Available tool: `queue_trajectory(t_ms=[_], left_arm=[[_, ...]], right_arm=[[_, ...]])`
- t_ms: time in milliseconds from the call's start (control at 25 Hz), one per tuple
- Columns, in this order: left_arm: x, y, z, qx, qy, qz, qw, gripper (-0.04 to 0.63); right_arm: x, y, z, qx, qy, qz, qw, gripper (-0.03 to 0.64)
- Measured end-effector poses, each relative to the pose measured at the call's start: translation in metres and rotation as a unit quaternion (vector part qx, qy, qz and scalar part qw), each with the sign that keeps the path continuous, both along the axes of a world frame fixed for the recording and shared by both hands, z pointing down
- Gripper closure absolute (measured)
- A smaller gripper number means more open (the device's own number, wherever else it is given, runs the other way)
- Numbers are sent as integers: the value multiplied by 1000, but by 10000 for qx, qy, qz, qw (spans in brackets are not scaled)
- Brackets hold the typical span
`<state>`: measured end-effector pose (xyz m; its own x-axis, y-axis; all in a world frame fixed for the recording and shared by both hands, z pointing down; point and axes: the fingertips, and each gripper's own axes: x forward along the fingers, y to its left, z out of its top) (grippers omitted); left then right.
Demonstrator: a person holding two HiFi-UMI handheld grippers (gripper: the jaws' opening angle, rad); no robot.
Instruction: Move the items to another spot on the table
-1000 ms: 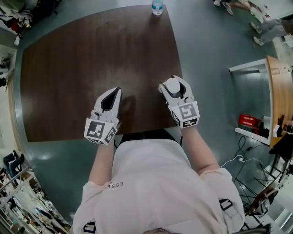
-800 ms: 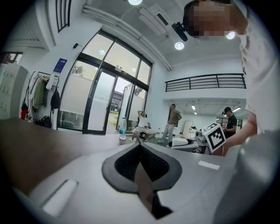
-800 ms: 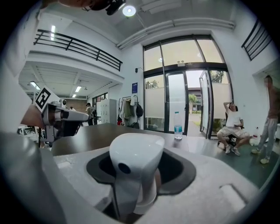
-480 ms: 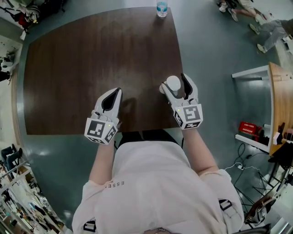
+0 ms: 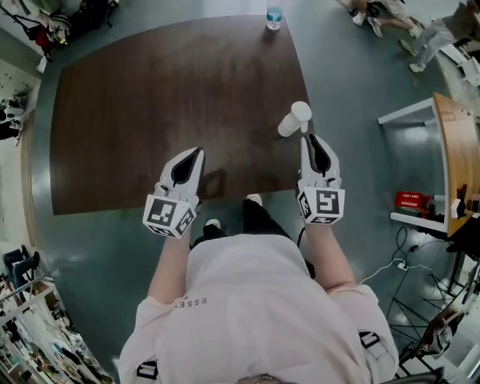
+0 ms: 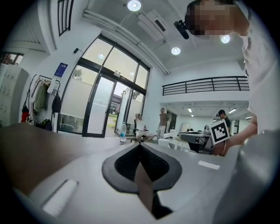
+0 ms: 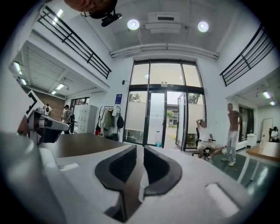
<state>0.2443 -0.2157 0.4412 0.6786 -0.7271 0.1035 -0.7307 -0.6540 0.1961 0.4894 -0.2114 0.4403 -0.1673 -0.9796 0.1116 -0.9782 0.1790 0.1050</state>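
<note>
A white paper cup (image 5: 293, 119) stands near the right edge of the dark wooden table (image 5: 165, 97). My right gripper (image 5: 312, 138) is just behind it, drawn back and not touching it. Its jaws have just been closing and now leave only a narrow slit with nothing in it, which also shows in the right gripper view (image 7: 140, 151). My left gripper (image 5: 197, 151) hovers over the table's near edge, shut and empty, its pads meeting at the tip (image 6: 140, 146). A small water bottle (image 5: 274, 16) stands at the table's far edge.
A wooden desk (image 5: 455, 142) and a white shelf with a red box (image 5: 411, 201) stand to the right. People sit and stand beyond the far end of the table (image 7: 205, 142). Cluttered shelves line the left side. The person's feet show just behind the table's near edge.
The right gripper, which enclosed the cup a second ago, has let go and pulled back with its jaws nearly together. The cup stays on the table. The left gripper shifted back slightly.
</note>
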Motion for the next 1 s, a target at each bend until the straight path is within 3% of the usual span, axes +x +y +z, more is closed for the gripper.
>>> queue_trajectory(t_ms=[80, 440, 1000], left_arm=[[-23, 15, -3, 15, -4, 60, 10000, 580], [-86, 87, -11, 66, -72, 418, 9991, 580], [-168, 237, -12, 74, 56, -391, 9992, 580]], right_arm=[[-20, 21, 0, -15, 27, 100, 9999, 624], [-110, 97, 3, -163, -170, 49, 9997, 626], [-211, 217, 16, -456, -266, -1017, 9934, 626]])
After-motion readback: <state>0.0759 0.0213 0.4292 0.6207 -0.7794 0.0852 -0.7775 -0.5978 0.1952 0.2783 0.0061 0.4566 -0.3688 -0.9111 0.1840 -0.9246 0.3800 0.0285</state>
